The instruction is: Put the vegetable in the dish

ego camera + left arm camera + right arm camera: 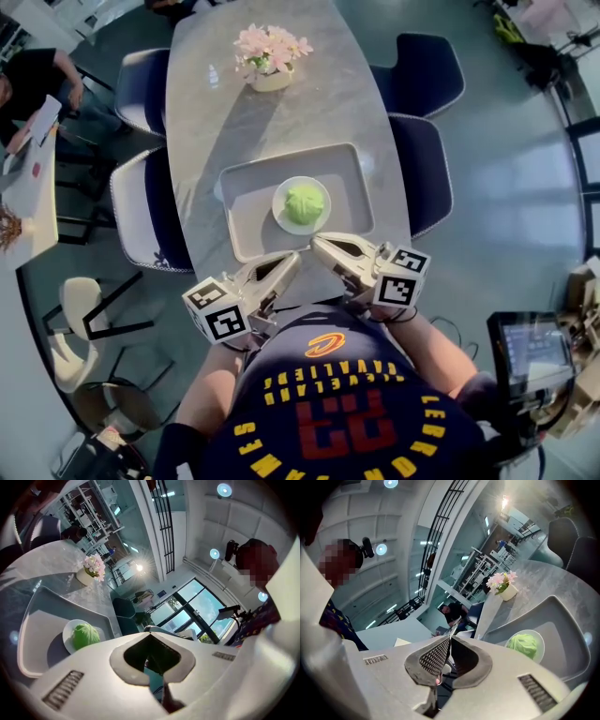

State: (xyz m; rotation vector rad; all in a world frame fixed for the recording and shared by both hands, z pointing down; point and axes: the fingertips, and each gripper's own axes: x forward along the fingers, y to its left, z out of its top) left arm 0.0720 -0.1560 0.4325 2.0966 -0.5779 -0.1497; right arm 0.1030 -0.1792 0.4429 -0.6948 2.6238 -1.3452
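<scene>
On the grey rectangular tray, the round green vegetable lies in the small white dish: task apparently done. Beside the tray, left gripper and right gripper are closed, empty.

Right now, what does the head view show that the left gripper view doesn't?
Only the head view: the marker cubes on the left gripper and right gripper, both held at the table's near edge. Only the left gripper view: tall windows and round ceiling lights. Both: the green vegetable in the white dish on the grey tray, pink flowers beyond.
</scene>
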